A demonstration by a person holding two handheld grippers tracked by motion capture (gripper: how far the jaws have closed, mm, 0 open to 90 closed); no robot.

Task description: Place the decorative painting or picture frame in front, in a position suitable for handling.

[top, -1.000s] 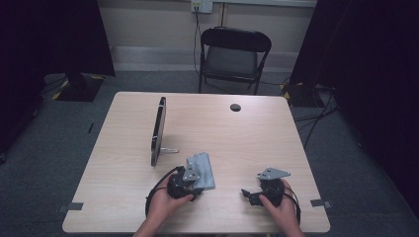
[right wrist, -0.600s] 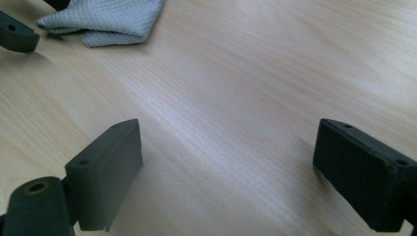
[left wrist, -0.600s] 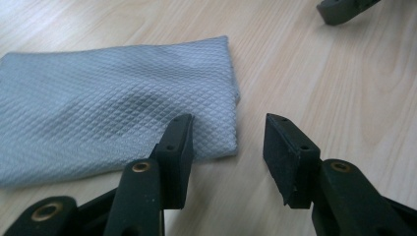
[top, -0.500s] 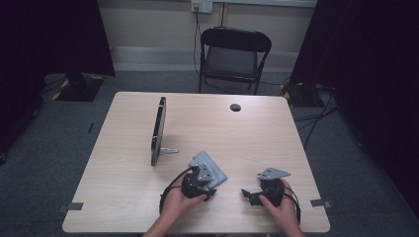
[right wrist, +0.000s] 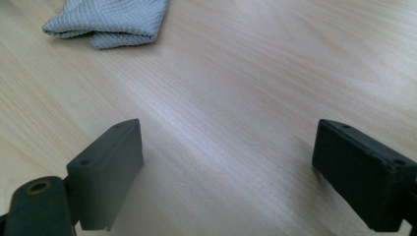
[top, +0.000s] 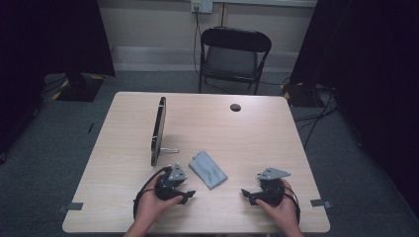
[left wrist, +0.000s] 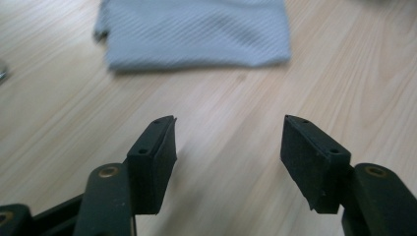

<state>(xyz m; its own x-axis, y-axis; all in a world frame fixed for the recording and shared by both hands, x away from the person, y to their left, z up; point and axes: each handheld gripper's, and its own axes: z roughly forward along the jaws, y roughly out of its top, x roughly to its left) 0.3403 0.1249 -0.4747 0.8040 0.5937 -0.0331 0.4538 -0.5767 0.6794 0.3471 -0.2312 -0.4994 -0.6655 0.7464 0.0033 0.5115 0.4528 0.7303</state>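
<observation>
The left gripper (top: pixel 190 193) is backing away with its jaws just having opened — nothing is sitting between them now. The cloth (top: pixel 208 169), carried a second ago, is lying folded on the table (top: pixel 257 133) just ahead of it, released. The right gripper (top: pixel 245 193) is resting with jaws apart and empty — the cloth is lying off to its far left.

A light wood-grain table (top: pixel 257 133) is seen, rectangular with rounded corners. A folded grey cloth (top: pixel 208 169) is laid flat near the front middle. A dark flat panel (top: pixel 158 129) is stood on edge at left, with a small metal foot beside its base. A black round grommet (top: pixel 235 107) is set near the far edge.
</observation>
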